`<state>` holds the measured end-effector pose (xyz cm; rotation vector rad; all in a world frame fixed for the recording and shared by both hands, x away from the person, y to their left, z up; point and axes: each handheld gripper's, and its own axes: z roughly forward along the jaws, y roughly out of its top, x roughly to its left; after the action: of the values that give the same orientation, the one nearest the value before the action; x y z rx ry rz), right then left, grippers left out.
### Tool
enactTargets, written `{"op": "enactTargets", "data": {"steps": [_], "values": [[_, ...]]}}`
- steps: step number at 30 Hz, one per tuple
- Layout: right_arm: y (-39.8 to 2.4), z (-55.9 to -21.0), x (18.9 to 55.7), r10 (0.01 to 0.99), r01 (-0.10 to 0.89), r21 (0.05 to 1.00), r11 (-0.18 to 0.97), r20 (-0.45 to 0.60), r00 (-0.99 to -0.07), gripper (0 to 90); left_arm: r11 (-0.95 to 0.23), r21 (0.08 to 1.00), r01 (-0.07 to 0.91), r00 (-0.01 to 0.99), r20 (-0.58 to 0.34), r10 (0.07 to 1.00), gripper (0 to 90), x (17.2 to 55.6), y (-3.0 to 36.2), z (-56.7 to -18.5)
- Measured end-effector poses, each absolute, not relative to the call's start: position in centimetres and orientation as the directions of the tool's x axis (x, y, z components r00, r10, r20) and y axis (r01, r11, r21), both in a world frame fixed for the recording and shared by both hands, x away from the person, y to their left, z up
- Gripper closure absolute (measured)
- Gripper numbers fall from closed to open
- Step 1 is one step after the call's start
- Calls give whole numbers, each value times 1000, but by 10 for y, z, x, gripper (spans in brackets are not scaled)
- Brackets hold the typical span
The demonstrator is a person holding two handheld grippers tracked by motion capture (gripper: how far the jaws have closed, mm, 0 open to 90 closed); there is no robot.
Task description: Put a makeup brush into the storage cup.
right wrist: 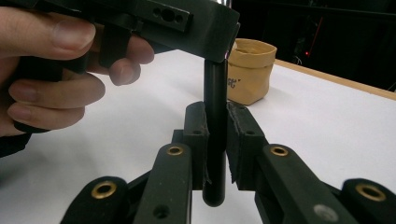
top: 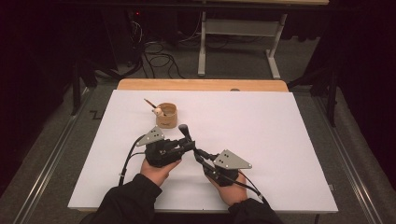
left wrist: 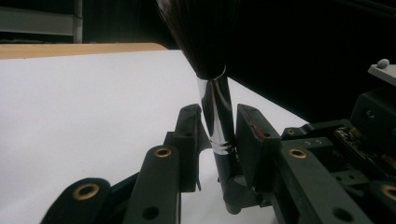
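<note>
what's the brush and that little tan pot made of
Brush: dark soft bristles, a shiny mirror-like ferrule that looks metal, and a glossy black handle, plastic or lacquered wood. Tan pot: matte, creased and slumped, so likely kraft paper or fabric.

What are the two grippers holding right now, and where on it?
Both hold one brush. The right gripper clamps the black handle near its bottom end; the left gripper has its jaws on the silver ferrule just below the bristles.
</note>
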<state>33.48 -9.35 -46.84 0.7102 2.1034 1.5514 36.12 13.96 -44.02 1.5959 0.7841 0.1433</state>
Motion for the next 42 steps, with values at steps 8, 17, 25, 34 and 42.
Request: {"op": "enactTargets", "data": {"steps": [8, 17, 25, 34, 42], "values": [[-93, -468, 334, 628, 146, 959, 242, -40, -777, 807, 29, 916, 399, 763, -350, 543, 747, 361, 139, -440], [-92, -469, 334, 626, 136, 959, 248, -52, -778, 808, 28, 922, 386, 777, -341, 529, 776, 359, 138, -440], [-92, -469, 334, 628, 135, 959, 249, -54, -777, 807, 23, 923, 384, 781, -338, 524, 779, 358, 139, -440], [-91, -468, 333, 627, 126, 960, 251, -62, -777, 806, 26, 926, 377, 786, -334, 520, 780, 358, 139, -439], [-92, -468, 333, 624, 129, 960, 248, -57, -779, 801, 32, 925, 379, 788, -340, 513, 781, 358, 140, -440]]}}
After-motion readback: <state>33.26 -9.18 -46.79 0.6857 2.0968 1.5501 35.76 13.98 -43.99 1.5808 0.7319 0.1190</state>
